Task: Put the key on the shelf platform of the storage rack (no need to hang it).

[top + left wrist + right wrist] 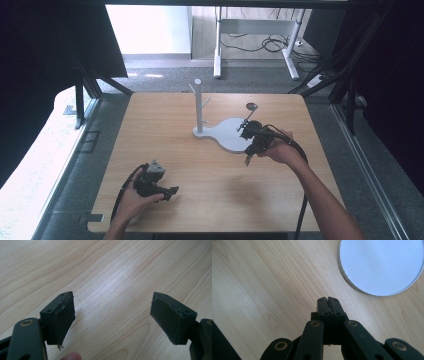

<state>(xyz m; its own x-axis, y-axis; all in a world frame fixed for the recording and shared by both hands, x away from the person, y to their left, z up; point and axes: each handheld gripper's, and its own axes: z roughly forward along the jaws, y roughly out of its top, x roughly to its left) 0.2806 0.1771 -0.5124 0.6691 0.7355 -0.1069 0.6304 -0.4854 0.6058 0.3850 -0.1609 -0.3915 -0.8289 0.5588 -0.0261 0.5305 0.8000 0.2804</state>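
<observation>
A white stand, an upright post (198, 105) with short pegs on a flat pear-shaped base (229, 134), sits at the middle of the wooden table (210, 175). My right gripper (247, 159) hovers at the base's right edge, tips pointing down toward the wood. In the right gripper view its jaws (328, 300) are shut with nothing between them, and the round end of the white base (382, 265) lies just beyond them. My left gripper (172, 191) rests low near the table's front left. Its jaws (112, 317) stand wide open over bare wood.
A small dark round object (251, 106) sits on the table behind the right hand. Cables trail from both grippers toward the front edge. Dark frame legs (80, 102) flank the table, and a white desk frame (292, 47) stands on the floor beyond.
</observation>
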